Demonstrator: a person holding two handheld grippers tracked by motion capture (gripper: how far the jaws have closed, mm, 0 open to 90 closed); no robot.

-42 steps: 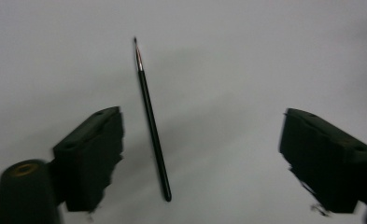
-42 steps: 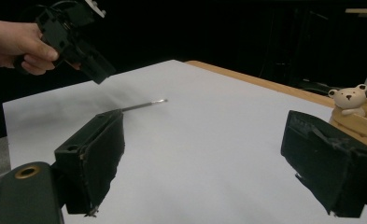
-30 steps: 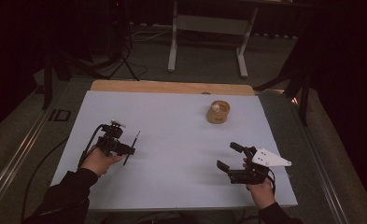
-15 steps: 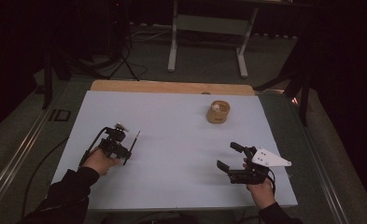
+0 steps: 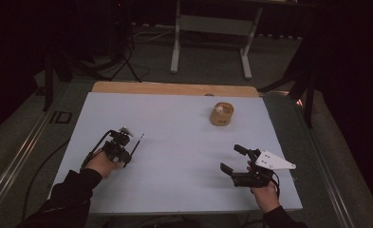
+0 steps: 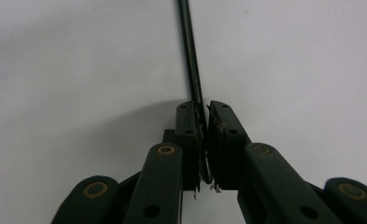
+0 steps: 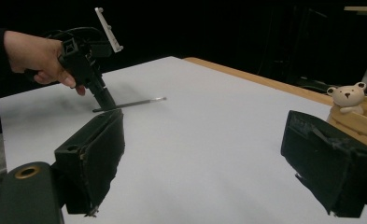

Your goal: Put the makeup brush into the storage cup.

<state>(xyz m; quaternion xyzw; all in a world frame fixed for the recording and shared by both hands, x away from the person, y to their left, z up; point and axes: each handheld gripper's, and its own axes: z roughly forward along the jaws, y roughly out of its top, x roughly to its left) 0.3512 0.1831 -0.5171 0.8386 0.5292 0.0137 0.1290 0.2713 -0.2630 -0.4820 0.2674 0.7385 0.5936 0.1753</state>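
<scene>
On table (image 5: 184, 118) | left gripper (image 5: 127, 151) fingers clamp thin rod (image 6: 190, 60), tip cropped | right gripper (image 5: 235, 158) fingers apart

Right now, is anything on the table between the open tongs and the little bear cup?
Nothing visible is. The right tongs stand open above bare white table, and the wooden cup with its bear sits farther back with open surface between them.

black claws (image 7: 209, 163), brass rivets, dark sleeves (image 5: 70, 190)
</scene>
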